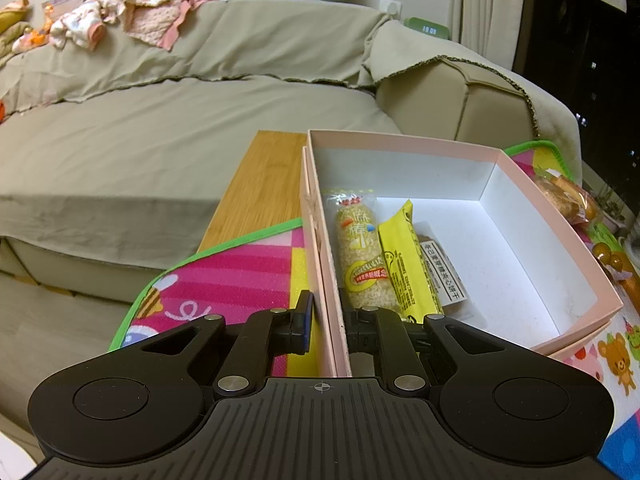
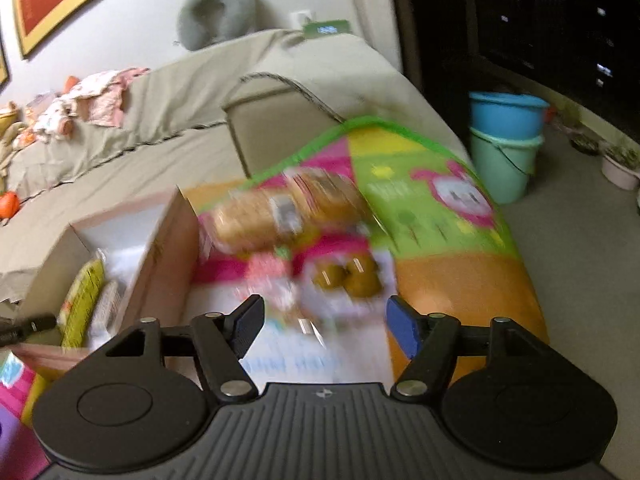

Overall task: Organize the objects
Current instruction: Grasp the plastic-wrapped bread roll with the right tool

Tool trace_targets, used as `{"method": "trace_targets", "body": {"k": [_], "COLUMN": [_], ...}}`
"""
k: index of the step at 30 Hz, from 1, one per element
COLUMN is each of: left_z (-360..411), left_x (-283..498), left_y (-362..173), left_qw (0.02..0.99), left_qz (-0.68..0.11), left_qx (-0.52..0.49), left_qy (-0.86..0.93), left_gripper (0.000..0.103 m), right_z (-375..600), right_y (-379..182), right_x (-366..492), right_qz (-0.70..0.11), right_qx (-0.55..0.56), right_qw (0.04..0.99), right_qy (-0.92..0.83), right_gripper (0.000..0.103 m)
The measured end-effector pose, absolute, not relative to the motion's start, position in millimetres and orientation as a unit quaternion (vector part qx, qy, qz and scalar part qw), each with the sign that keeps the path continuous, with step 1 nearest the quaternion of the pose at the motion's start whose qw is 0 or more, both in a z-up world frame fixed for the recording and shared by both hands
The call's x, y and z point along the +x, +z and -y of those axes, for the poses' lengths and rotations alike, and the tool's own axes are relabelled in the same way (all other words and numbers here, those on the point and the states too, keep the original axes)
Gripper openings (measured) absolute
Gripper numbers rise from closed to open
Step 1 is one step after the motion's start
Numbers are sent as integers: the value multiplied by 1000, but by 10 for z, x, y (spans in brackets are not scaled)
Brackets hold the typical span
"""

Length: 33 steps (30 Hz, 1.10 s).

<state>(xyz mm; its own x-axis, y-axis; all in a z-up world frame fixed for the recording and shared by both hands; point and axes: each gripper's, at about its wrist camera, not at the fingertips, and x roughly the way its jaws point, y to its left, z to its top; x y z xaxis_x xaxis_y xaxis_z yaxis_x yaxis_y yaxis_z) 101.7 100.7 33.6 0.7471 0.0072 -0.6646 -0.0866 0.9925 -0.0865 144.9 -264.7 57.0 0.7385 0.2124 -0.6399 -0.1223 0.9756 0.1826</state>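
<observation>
A pink box [image 1: 552, 216] with a white inside stands on a colourful play mat [image 1: 224, 280]. In it lie a sesame-stick packet [image 1: 358, 256], a yellow packet [image 1: 404, 264] and a clear labelled packet [image 1: 444, 276]. My left gripper [image 1: 330, 320] is shut on the box's near left wall. In the blurred right wrist view, my right gripper [image 2: 324, 320] is open and empty above the mat. Ahead of it lie a bread packet [image 2: 288, 208] and two brown round snacks [image 2: 348, 276]. The box [image 2: 164, 248] is at its left.
A grey-green sofa [image 1: 160, 128] runs behind the table, with clothes [image 1: 120, 16] on its back. A wooden tabletop [image 1: 260, 188] shows beside the mat. Stacked blue and green buckets [image 2: 504, 144] and plant pots [image 2: 620, 164] stand on the floor at the right.
</observation>
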Motion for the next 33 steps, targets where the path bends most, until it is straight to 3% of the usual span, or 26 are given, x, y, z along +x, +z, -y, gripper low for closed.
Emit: {"method": "trace_targets", "body": {"k": [2, 10, 12, 14, 17, 26, 33], "left_z": [-1010, -1025, -1038, -1042, -1048, -1048, -1050], "left_x": [1012, 999, 998, 996, 988, 987, 981], "left_y": [335, 317, 307, 301, 303, 309, 310], "left_qw": [933, 932, 933, 933, 933, 934, 934], "left_qz": [-355, -356, -356, -355, -353, -351, -352], "left_qx": [-56, -57, -59, -60, -61, -63, -62], "left_qy": [25, 23, 21, 20, 20, 20, 20], "left_gripper": [14, 14, 15, 15, 15, 15, 15], "right_z": [2634, 2620, 2646, 2655, 2743, 2896, 2669], "right_y": [659, 358, 223, 203, 309, 852, 974], "right_x": [1768, 3144, 3219, 3151, 2969, 1864, 1018], "right_qz": [-349, -416, -439, -437, -428, -393, -395], "right_qx": [72, 104, 136, 143, 142, 84, 66], "right_qw": [929, 901, 885, 885, 889, 911, 906], "right_qy": [103, 59, 71, 80, 76, 88, 137], "right_gripper": [83, 88, 84, 67, 57, 56, 56]}}
